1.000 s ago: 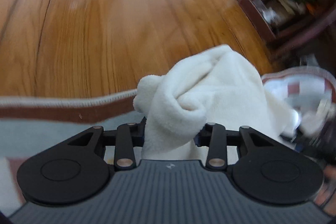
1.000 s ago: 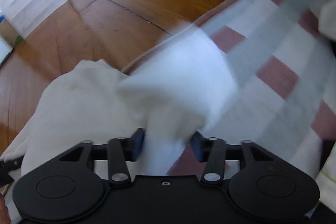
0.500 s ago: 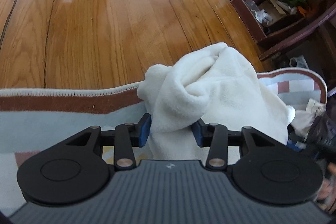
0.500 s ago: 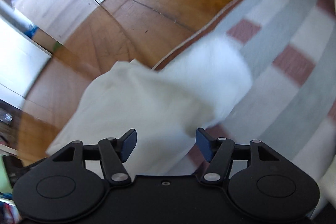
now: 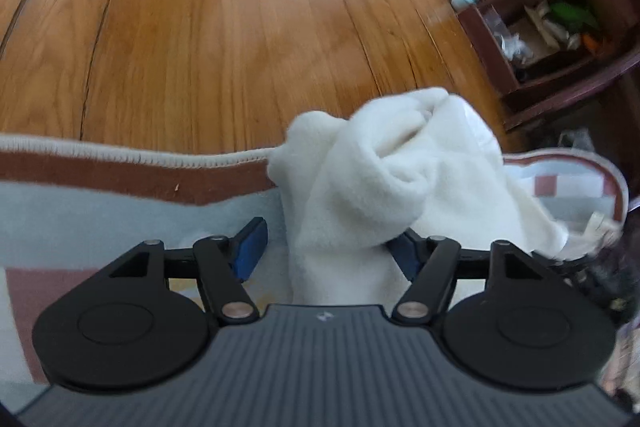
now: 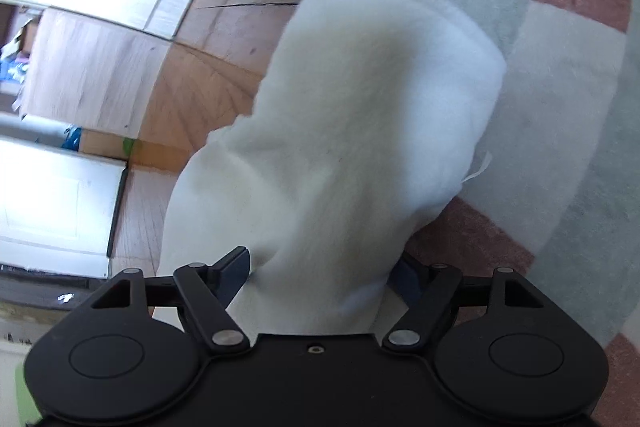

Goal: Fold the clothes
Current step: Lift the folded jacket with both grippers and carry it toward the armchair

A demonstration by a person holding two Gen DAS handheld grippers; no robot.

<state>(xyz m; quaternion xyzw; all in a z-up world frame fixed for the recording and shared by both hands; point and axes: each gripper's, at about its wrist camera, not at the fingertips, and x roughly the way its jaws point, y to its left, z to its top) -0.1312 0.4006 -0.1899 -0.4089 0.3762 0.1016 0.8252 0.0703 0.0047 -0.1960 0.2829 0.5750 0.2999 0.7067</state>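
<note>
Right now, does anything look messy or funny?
Yes. The white garment is bunched in a lump, not flat, and hangs past the rug edge over the wood floor. Both jaws have just been opening with cloth between them: left gripper, right gripper. The shelf behind looks cluttered.

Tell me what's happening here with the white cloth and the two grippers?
A person is folding a white fleece garment over a checked rug on a wood floor, using a handheld gripper in each hand. Both the left gripper and the right gripper have just been opening. The cloth is between each pair of jaws, but the pads no longer pinch it, so it looks like a release.
</note>
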